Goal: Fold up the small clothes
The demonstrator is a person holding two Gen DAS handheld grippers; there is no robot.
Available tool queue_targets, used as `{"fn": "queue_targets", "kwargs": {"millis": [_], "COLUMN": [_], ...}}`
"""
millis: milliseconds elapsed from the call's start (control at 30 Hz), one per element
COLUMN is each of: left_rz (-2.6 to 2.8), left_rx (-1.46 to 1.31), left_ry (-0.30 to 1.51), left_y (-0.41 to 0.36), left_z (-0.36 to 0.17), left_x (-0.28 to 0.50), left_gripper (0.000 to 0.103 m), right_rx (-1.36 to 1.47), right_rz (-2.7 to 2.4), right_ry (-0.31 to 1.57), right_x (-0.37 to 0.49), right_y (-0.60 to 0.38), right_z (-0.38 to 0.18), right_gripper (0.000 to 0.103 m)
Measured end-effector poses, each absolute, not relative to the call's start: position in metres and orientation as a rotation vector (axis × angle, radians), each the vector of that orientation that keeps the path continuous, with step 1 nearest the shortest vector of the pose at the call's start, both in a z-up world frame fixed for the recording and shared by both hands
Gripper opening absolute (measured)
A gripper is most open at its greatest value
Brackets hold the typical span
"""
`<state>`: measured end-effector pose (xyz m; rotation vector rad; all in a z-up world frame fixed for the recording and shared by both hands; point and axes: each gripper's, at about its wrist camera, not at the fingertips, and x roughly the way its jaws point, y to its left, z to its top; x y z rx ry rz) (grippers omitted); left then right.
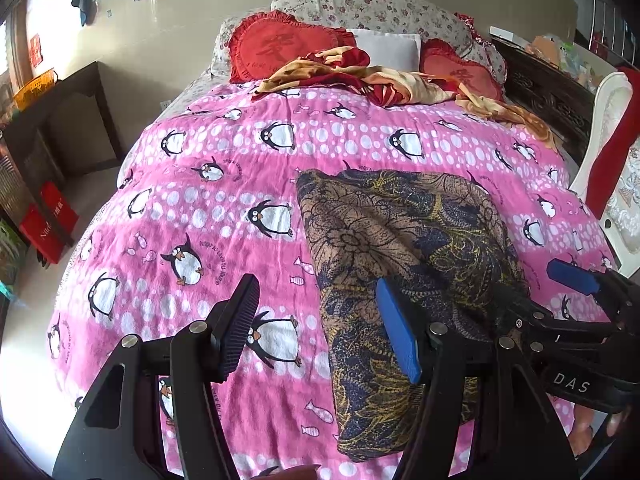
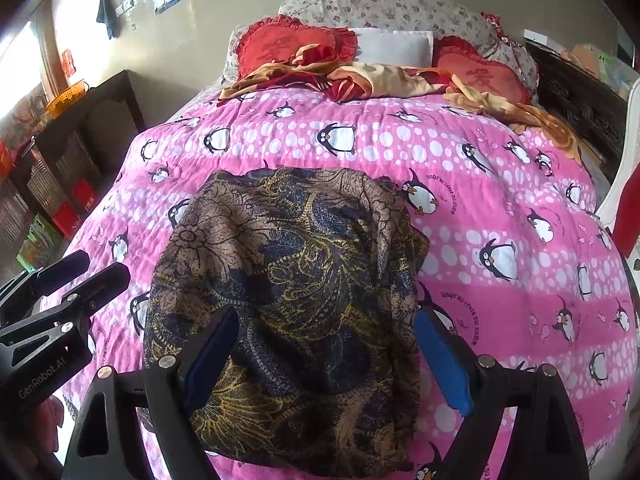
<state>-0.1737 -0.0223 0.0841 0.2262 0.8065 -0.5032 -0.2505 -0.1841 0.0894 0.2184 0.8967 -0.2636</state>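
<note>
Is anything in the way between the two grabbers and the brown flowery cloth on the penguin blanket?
Nothing visible is. The brown flowery cloth lies alone on the pink penguin blanket. The right gripper is open right over it, and the left gripper is open at its left edge.

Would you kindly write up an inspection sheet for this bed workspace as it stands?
Surface: pink penguin quilt covering the bed.
Job's things: dark patterned garment, folded into a long bundle on the quilt.
Clutter: red-and-gold blanket and red heart cushions at the head.
Grippers: left hand-held gripper open, one finger over the garment; right hand-held gripper open, straddling the garment.
Cables: nothing seen.
Surroundings: dark wooden shelf at left, orange basket on top.
</note>
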Motion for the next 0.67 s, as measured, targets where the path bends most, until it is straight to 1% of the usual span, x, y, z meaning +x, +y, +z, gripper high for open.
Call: {"fn": "queue_targets", "kwargs": {"millis": [667], "left_rz": [-0.513], "left_rx": [0.205], "left_ry": [0.825], "left_y": [-0.022], "left_z": [0.073], "left_x": [-0.164], "left_gripper": [0.061], "right_rx": [0.231], "right_rz": [-0.255], "right_ry": [0.926], "right_x": [-0.244], "right_y": [-0.183], "right_z": [0.078], "right_gripper": [0.087]}}
